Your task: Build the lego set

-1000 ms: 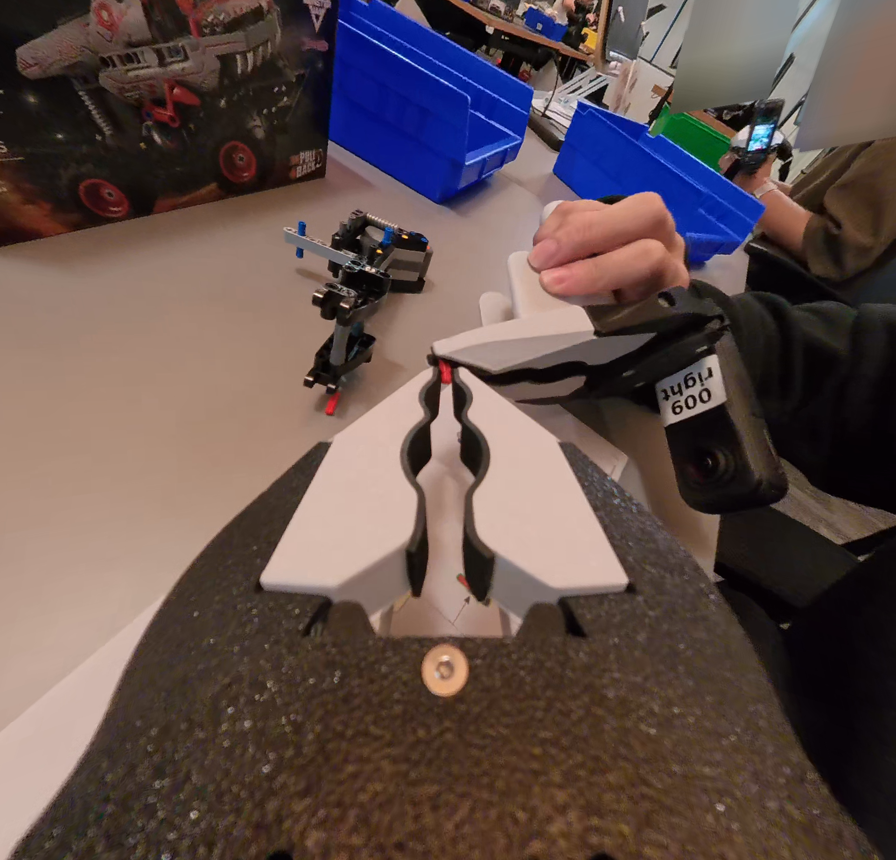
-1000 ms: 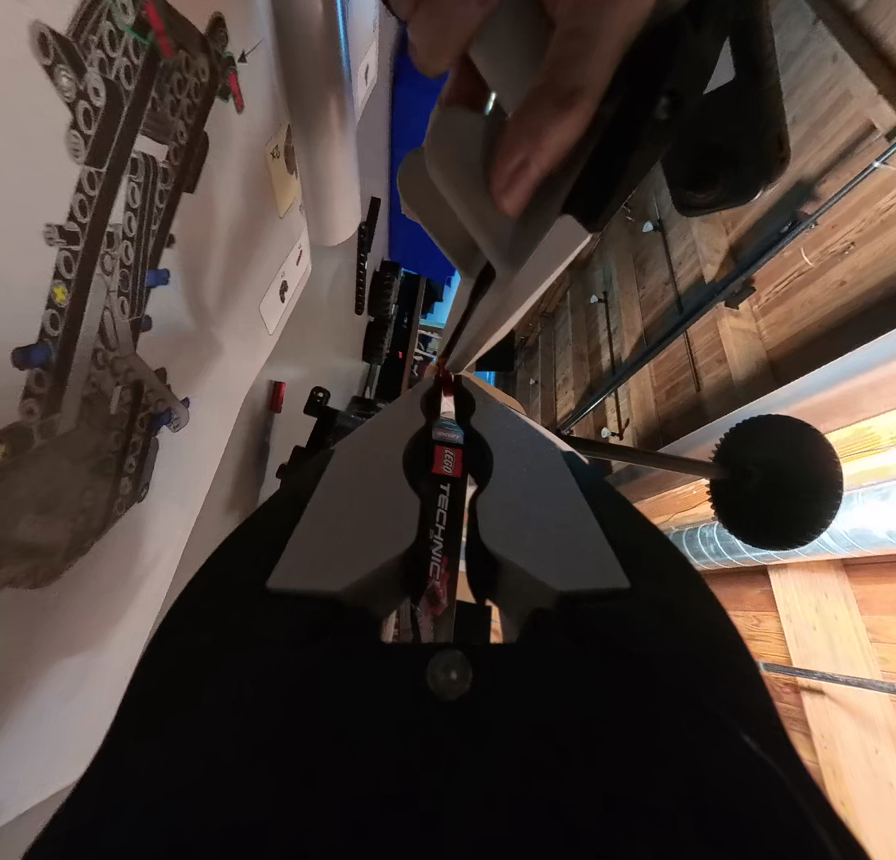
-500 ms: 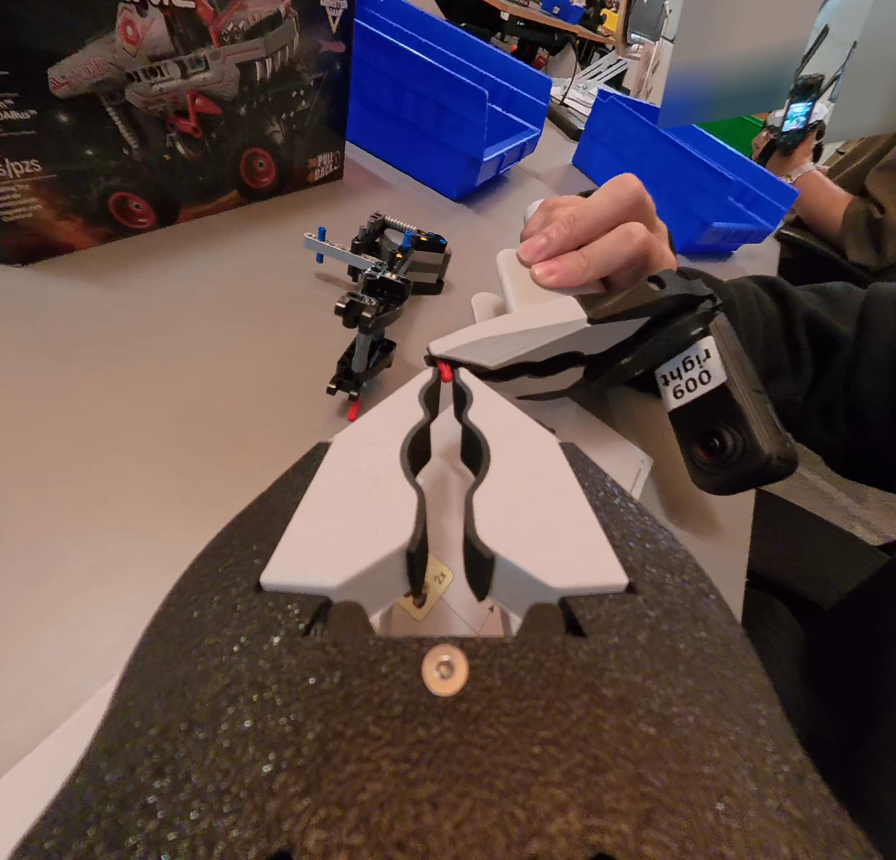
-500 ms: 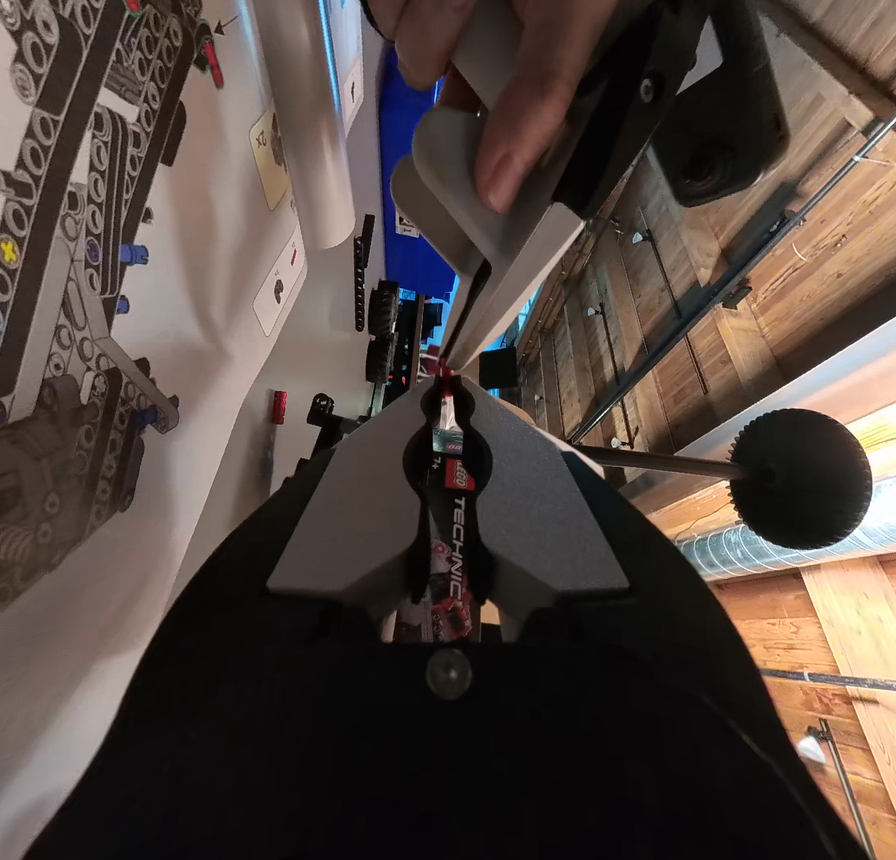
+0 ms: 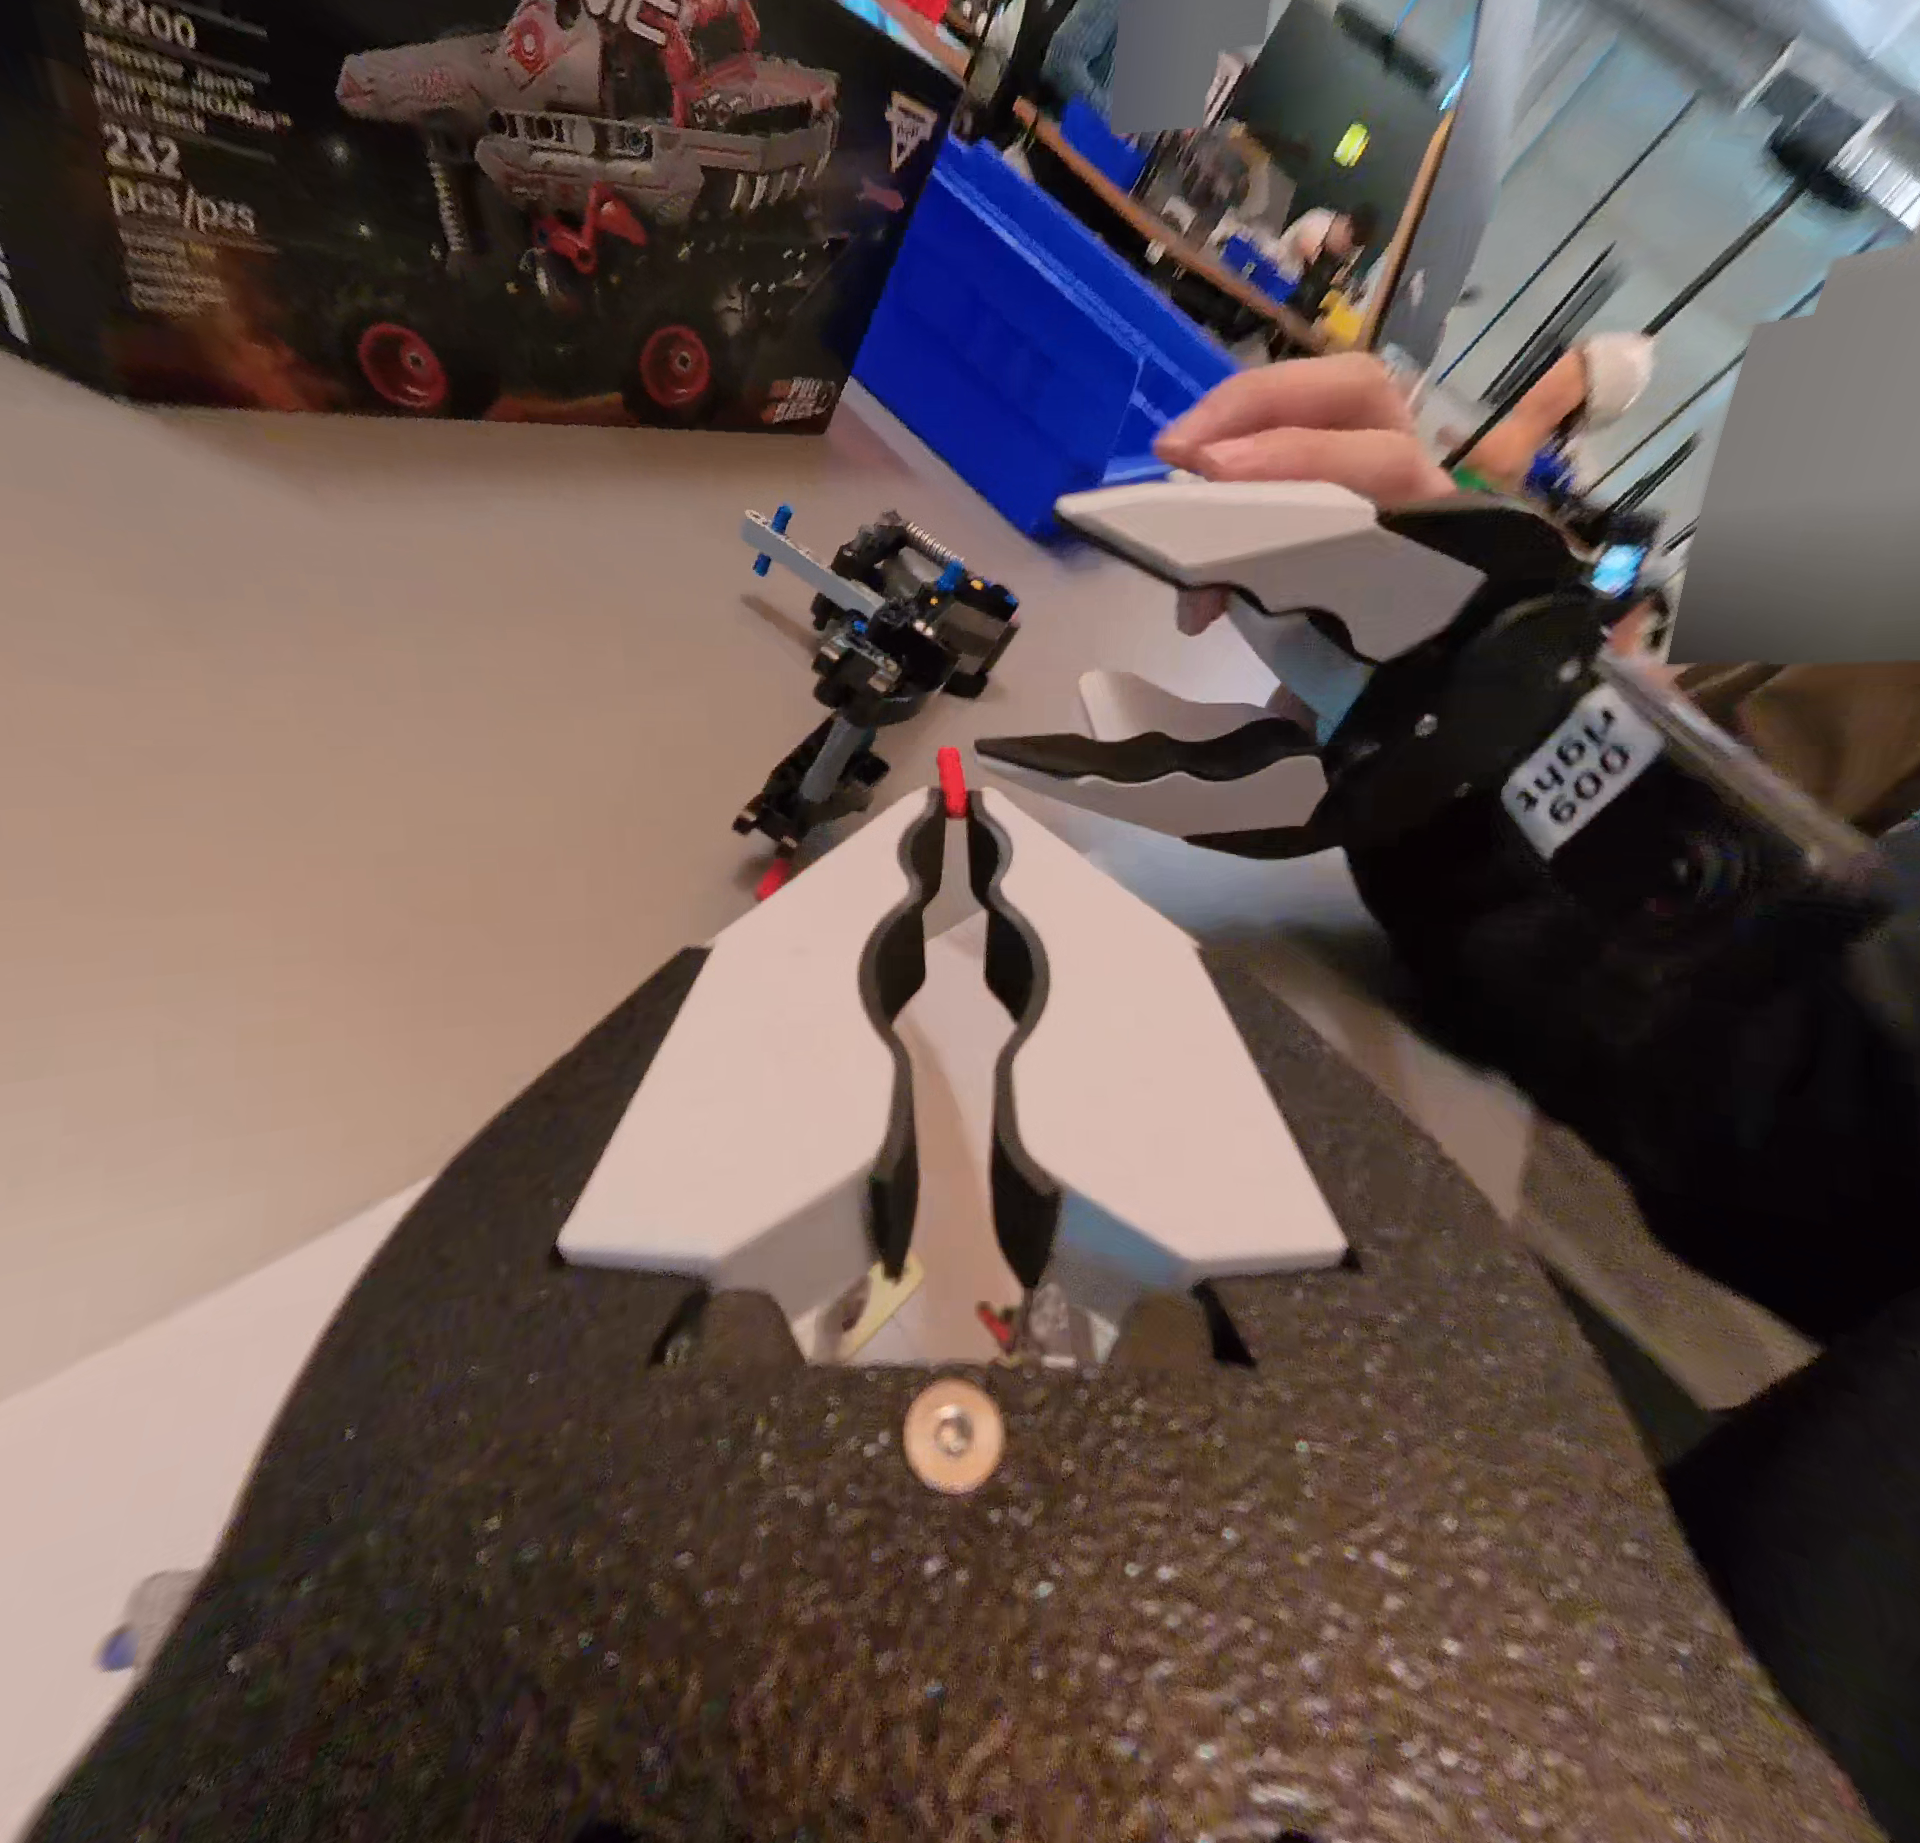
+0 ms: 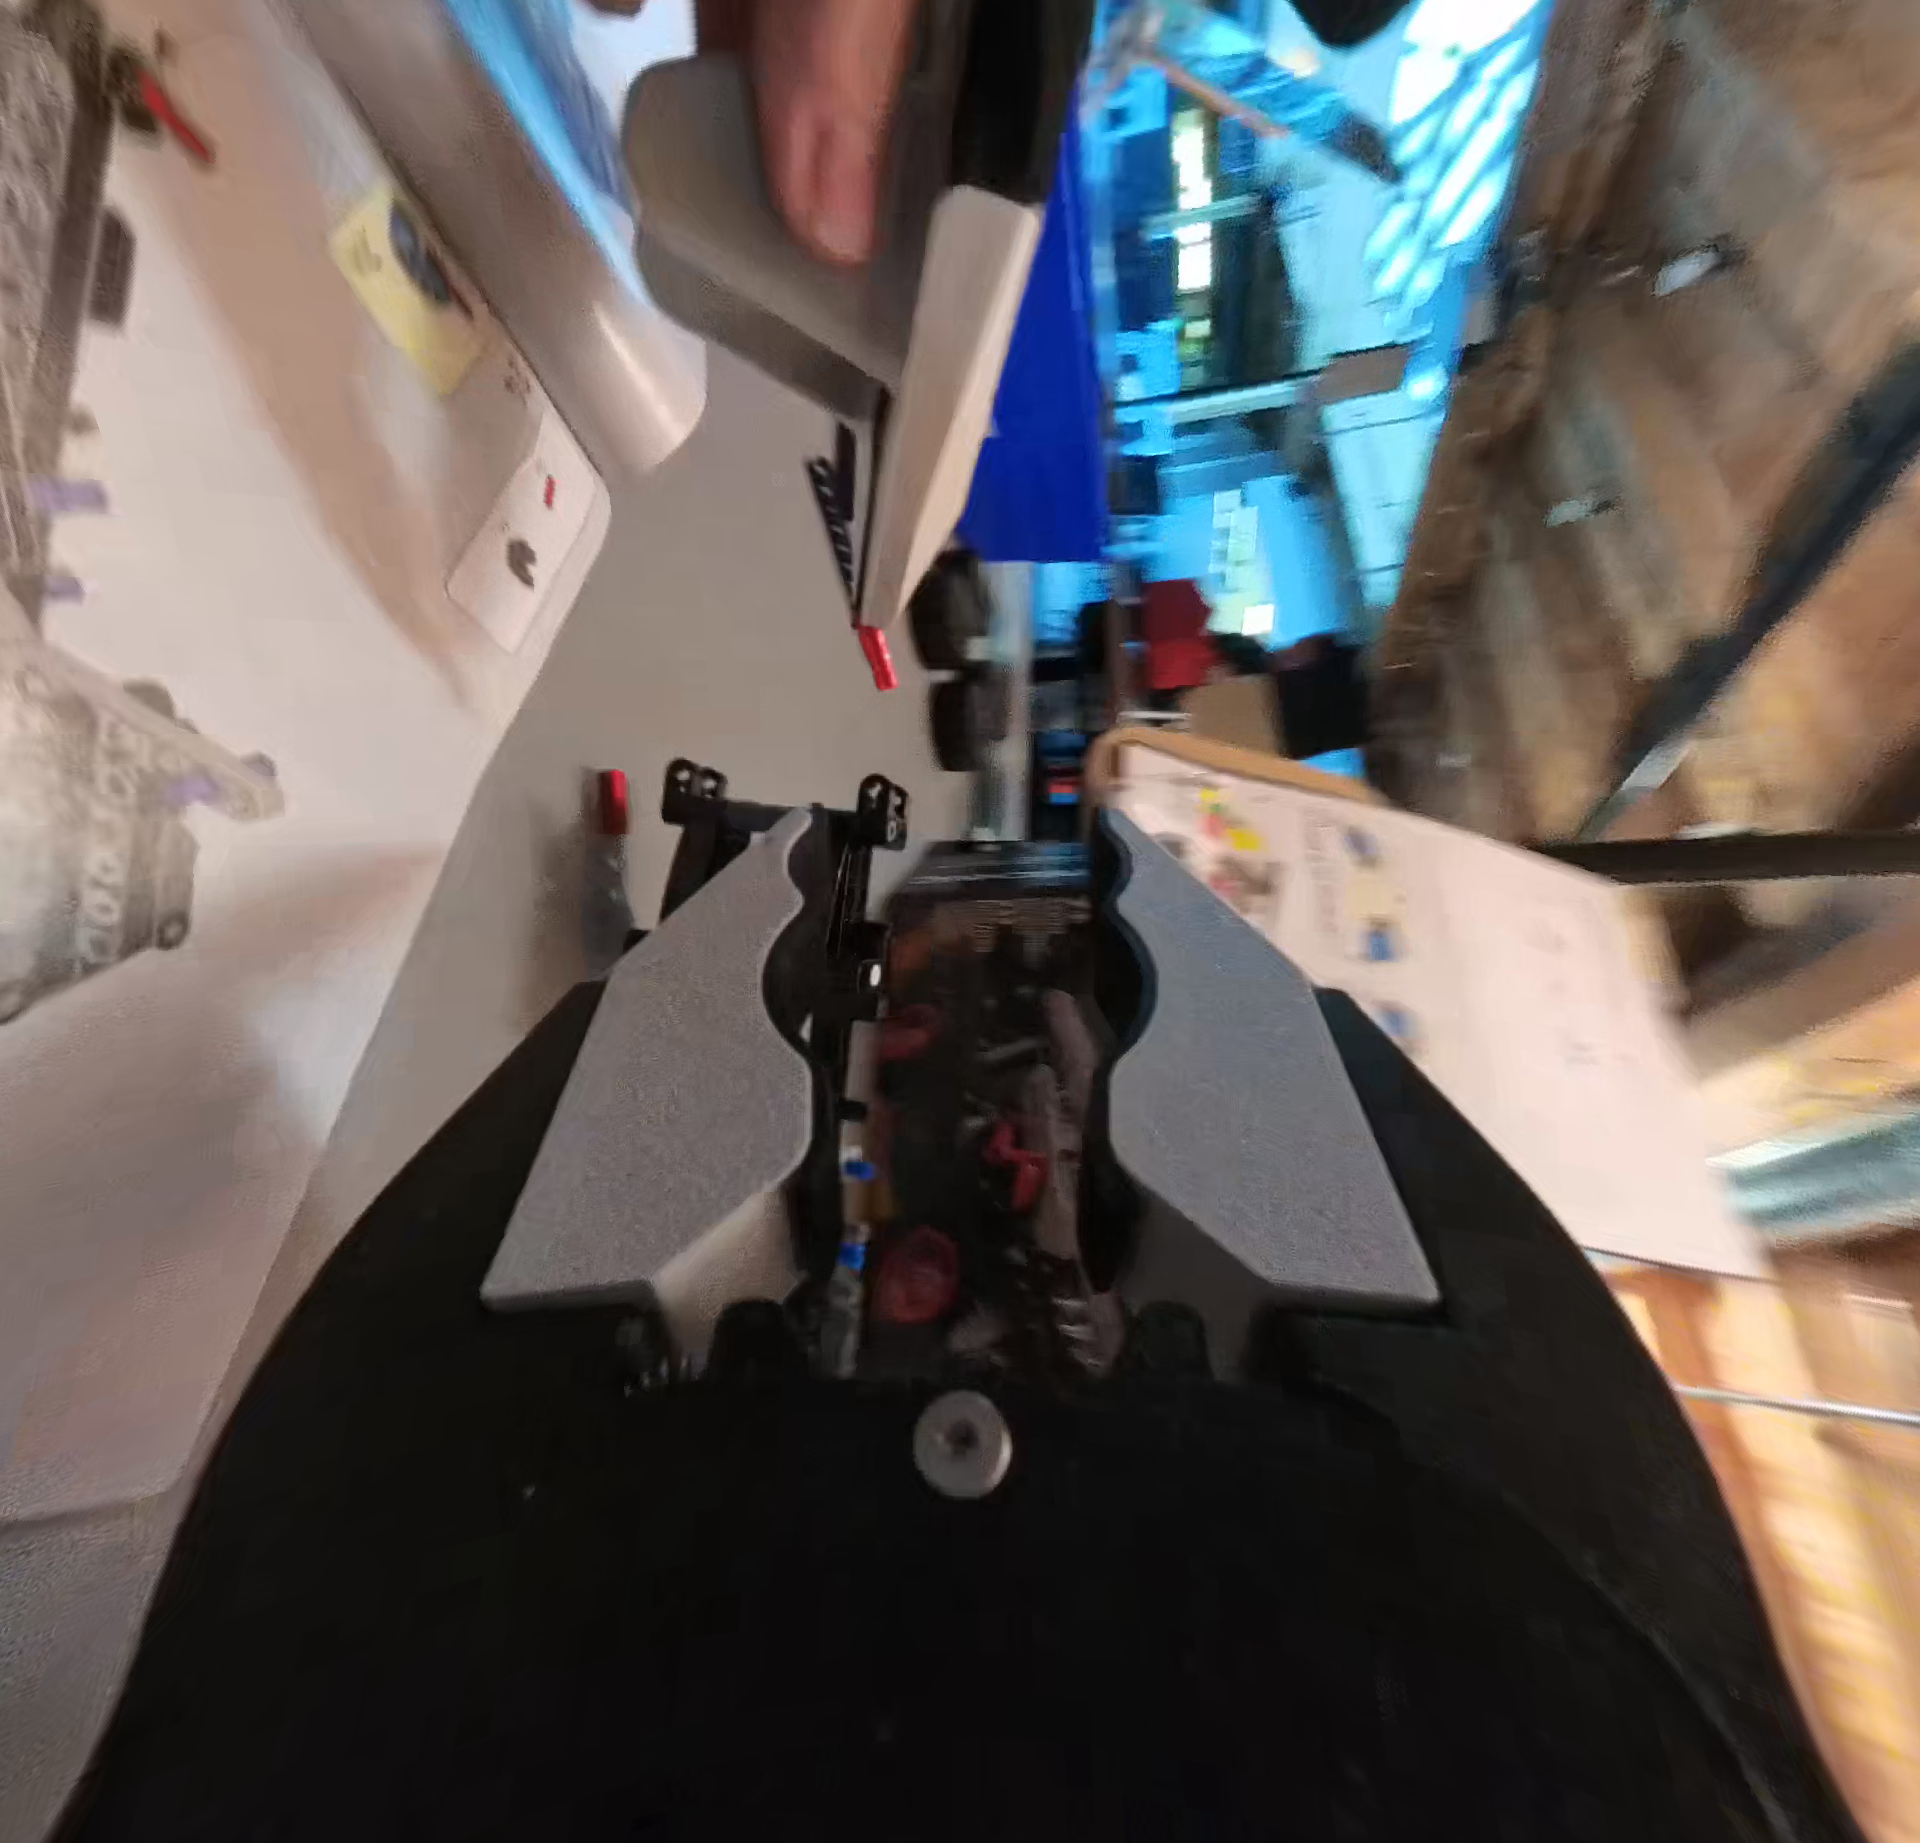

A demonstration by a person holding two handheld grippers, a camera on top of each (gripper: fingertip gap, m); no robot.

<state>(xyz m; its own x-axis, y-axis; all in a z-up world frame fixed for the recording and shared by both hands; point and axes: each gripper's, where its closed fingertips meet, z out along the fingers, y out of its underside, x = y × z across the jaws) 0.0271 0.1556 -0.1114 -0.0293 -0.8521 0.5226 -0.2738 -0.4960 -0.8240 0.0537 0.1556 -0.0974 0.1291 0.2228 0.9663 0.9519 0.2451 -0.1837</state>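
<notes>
My left gripper point(image 5: 948, 808) is shut on a small red pin point(image 5: 949, 783) that sticks out of its tips. It also shows in the right wrist view point(image 6: 871, 604), with the red pin point(image 6: 876, 657) at its tip. My right gripper point(image 5: 1023, 635) is open and empty, just right of the pin; its own view point(image 6: 951, 837) shows the jaws wide apart. A partly built black and grey lego assembly point(image 5: 883, 640) lies on the table beyond both grippers, and also shows in the right wrist view point(image 6: 774, 837). A loose red piece point(image 5: 771, 879) lies beside it.
The lego set box point(image 5: 416, 183) stands at the back left. Blue bins point(image 5: 1039, 359) stand behind the assembly. The open instruction booklet point(image 6: 208, 546) lies under the grippers. Black tyres point(image 6: 956, 650) lie farther back. A person sits at the right. Both grippers' tips are close together, under 4 cm apart. From the right gripper's tips to the loose red piece point(image 5: 771, 879) is close to 7 centimeters. It is also in sight in the right wrist view point(image 6: 611, 796).
My right gripper has opened, let go at the red pin and drawn away from the left tips. My left gripper still holds the pin and has tilted upward.
</notes>
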